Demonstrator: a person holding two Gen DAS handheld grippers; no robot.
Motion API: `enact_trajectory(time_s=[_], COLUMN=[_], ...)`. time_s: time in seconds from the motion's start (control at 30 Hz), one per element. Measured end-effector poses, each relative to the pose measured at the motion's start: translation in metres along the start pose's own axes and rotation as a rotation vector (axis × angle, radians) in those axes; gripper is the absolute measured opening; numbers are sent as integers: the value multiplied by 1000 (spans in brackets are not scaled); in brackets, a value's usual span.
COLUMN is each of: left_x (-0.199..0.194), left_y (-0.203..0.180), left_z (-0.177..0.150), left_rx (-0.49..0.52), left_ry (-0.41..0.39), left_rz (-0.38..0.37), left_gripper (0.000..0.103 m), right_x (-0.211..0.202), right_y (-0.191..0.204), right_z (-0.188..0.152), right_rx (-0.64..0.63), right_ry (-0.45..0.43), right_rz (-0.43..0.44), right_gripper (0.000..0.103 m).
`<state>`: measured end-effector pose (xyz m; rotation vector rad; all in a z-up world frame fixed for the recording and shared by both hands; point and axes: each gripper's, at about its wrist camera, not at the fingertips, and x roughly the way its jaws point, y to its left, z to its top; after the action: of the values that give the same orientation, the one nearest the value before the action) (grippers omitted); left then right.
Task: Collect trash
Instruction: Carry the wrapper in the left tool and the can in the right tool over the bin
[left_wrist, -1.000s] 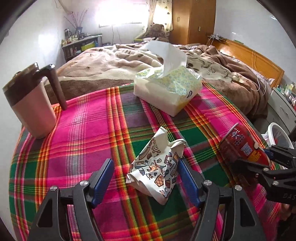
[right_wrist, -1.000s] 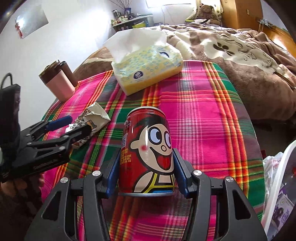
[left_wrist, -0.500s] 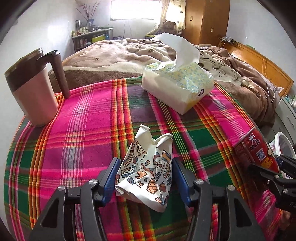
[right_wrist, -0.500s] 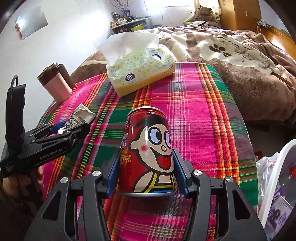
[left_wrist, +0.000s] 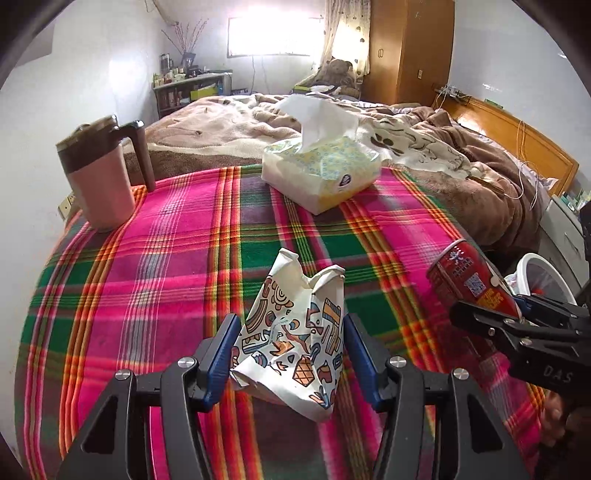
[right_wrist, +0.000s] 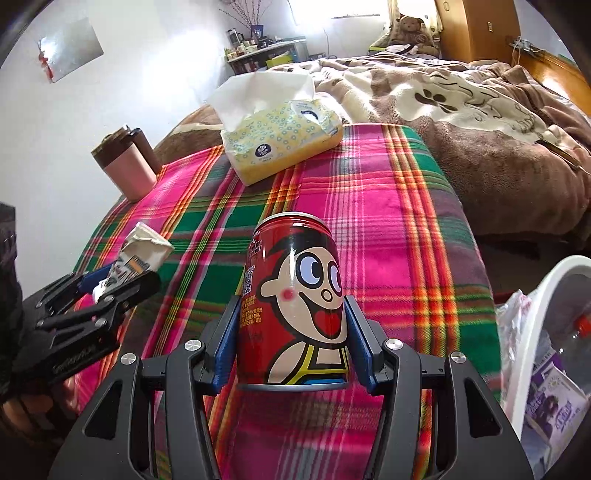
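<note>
My left gripper (left_wrist: 290, 354) is shut on a crumpled patterned paper cup (left_wrist: 295, 339) and holds it above the plaid table cloth (left_wrist: 177, 266). The cup also shows in the right wrist view (right_wrist: 138, 258), held in the left gripper (right_wrist: 110, 288). My right gripper (right_wrist: 291, 347) is shut on a red drink can (right_wrist: 295, 302) with a cartoon face. The can also shows at the right of the left wrist view (left_wrist: 469, 280), in the right gripper (left_wrist: 517, 317). A white trash bin (right_wrist: 543, 332) with trash inside stands to the right of the table.
A yellow tissue pack (left_wrist: 321, 173) lies at the table's far side. A pink mug with a brown lid (left_wrist: 99, 177) stands at the far left. An unmade bed (left_wrist: 424, 147) lies behind the table. The bin also shows in the left wrist view (left_wrist: 543, 273).
My left gripper has closed on the paper cup and lifted it off the cloth. My right gripper with the can has drawn back towards the bin.
</note>
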<state>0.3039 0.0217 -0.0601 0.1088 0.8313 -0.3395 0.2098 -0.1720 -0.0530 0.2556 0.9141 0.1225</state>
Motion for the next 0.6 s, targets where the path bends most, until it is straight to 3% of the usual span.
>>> enact_trajectory(time_s=[0.6], left_x=[-86], left_y=[-72], left_z=[-28], left_rx=[3], left_ry=[-95], left_rz=[-70], left_gripper=[57], right_x=[-77], right_y=[-34], right_z=[-29], right_rx=[29], right_ry=[-104], right_rz=[-18], right_gripper=[54])
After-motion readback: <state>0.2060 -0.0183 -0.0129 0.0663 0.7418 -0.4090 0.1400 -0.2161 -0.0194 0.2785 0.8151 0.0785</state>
